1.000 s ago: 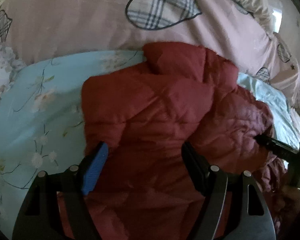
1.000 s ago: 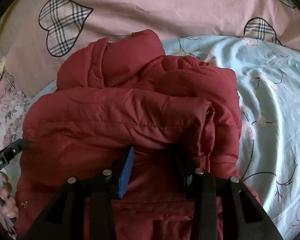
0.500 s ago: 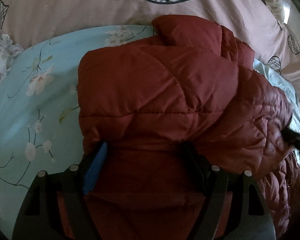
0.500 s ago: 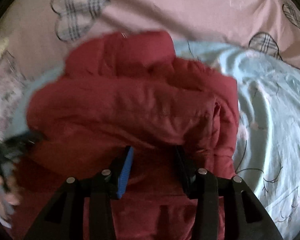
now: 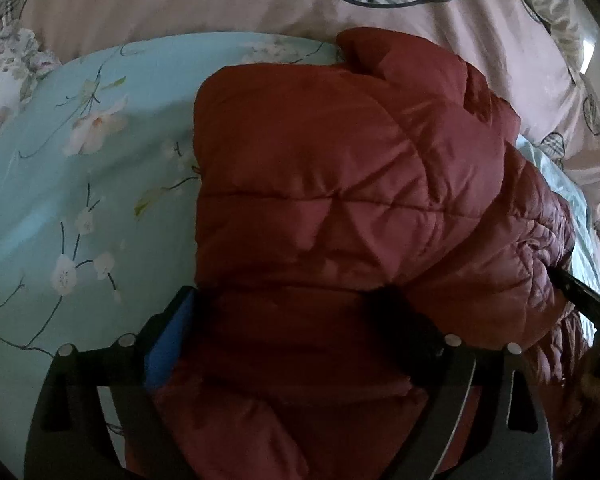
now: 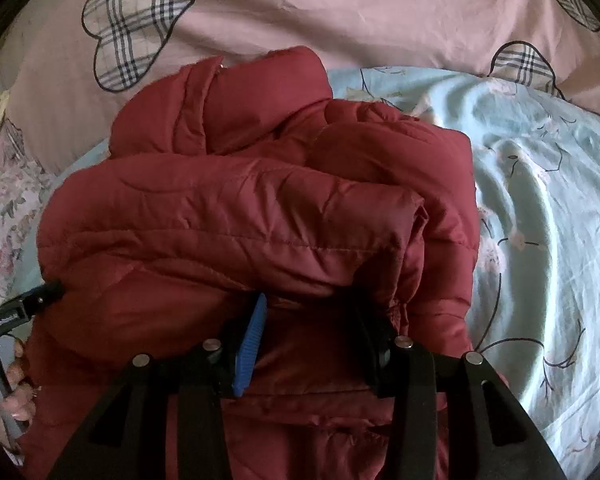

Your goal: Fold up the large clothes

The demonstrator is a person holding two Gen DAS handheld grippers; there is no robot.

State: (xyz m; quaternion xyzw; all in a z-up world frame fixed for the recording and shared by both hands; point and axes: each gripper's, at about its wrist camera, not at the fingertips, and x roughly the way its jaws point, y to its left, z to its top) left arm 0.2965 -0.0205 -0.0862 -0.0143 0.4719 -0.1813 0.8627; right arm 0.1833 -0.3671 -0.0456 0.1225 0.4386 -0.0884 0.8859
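- The left gripper [image 5: 288, 312] has its fingers spread wide, with padded cloth bulging between them; whether they press it, I cannot tell.
- The right gripper [image 6: 308, 320] has its fingers set narrower, apparently pinching a fold of the red quilted jacket [image 6: 240, 216].
- Ahead of both tools, the jacket lies doubled over, likely carried forward to lay one half on the other.
- Beyond it spread the blue floral sheet [image 5: 80, 184] and the pink quilt [image 6: 340, 24].
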